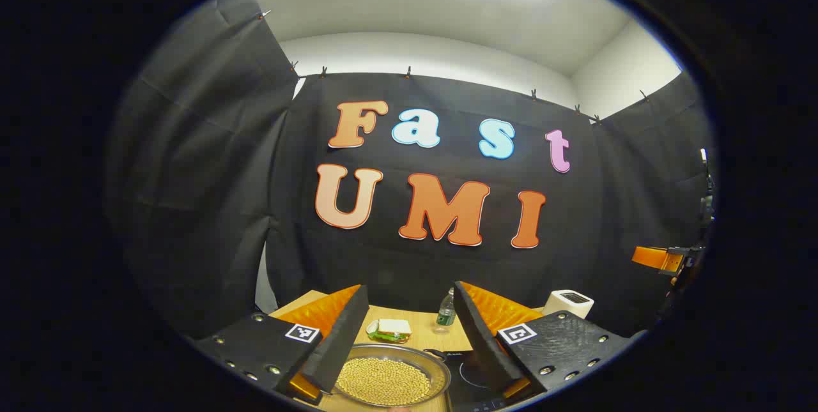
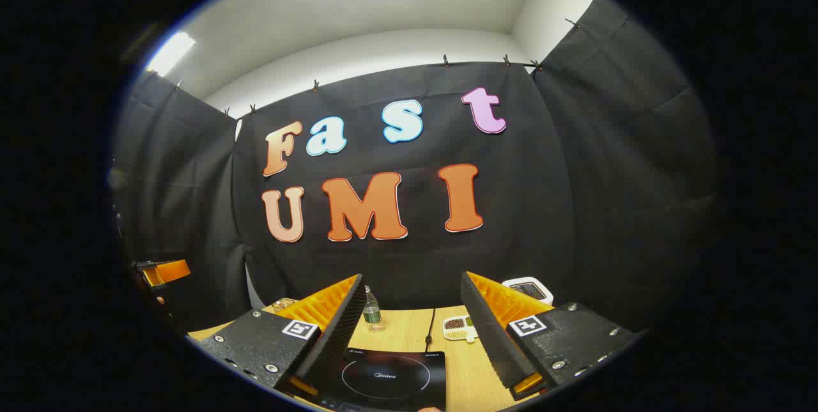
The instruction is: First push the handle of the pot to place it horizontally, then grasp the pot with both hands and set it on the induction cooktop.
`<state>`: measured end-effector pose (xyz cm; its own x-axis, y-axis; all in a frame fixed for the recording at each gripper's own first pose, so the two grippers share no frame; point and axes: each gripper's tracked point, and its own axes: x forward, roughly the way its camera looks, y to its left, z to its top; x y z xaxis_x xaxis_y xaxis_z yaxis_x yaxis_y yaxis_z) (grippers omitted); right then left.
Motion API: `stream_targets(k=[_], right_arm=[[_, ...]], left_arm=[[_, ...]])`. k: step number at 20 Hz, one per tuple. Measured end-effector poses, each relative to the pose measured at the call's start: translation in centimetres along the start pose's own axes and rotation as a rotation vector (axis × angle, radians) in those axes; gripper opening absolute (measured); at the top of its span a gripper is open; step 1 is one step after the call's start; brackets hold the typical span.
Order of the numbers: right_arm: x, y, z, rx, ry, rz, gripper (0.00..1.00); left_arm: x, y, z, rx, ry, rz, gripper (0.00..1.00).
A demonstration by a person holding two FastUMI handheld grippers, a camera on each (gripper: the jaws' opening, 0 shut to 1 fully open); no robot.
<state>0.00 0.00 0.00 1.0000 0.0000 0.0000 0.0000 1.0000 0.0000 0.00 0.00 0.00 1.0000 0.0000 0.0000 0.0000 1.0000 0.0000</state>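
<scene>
One pot (image 1: 391, 381), filled with pale beans, sits on the wooden table (image 1: 422, 329) just left of the one induction cooktop (image 2: 386, 377) — not yet on it; its dark handle (image 1: 436, 354) shows at the far right rim, angle hard to judge. I read this as the start: handle push pending. Left gripper (image 1: 409, 335) wide open above the pot, holding nothing; right gripper (image 2: 412, 329) wide open over the cooktop, empty. Next I need one finger brought beside the handle. Also counted: one water bottle (image 1: 446, 313), one sandwich (image 1: 390, 330), one white toaster (image 1: 569, 302).
</scene>
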Motion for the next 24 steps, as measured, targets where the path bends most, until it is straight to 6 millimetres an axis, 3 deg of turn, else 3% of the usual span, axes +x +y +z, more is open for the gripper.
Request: stream_targets(k=[6, 10, 14, 18, 21, 24], right_arm=[[-4.0, -0.7, 0.4, 0.005, -0.004, -0.014, 0.93], [-5.8, -1.0, 1.0, 0.009, -0.017, -0.028, 0.93], [-6.3, -0.6, 0.6, 0.025, -0.009, -0.027, 0.93], [-6.6, 0.0, 0.0, -0.013, 0.013, -0.022, 0.93], [-7.0, 0.7, 0.8, -0.055, -0.007, -0.017, 0.93], [-6.9, 1.0, 1.3, -0.058, -0.02, -0.019, 0.93]], left_arm=[[-4.3, -0.6, 0.2, -0.017, -0.012, -0.034, 0.86], [-6.5, 0.5, 1.5, -0.087, -0.028, -0.044, 0.86], [-8.1, 3.7, 2.4, -0.025, -0.064, 0.034, 0.85], [-8.3, 4.4, 3.5, 0.032, -0.129, 0.061, 0.86], [-8.1, 3.8, 2.9, -0.008, -0.101, 0.032, 0.87], [-7.3, 4.6, 2.3, 0.012, -0.077, 0.032, 0.86]])
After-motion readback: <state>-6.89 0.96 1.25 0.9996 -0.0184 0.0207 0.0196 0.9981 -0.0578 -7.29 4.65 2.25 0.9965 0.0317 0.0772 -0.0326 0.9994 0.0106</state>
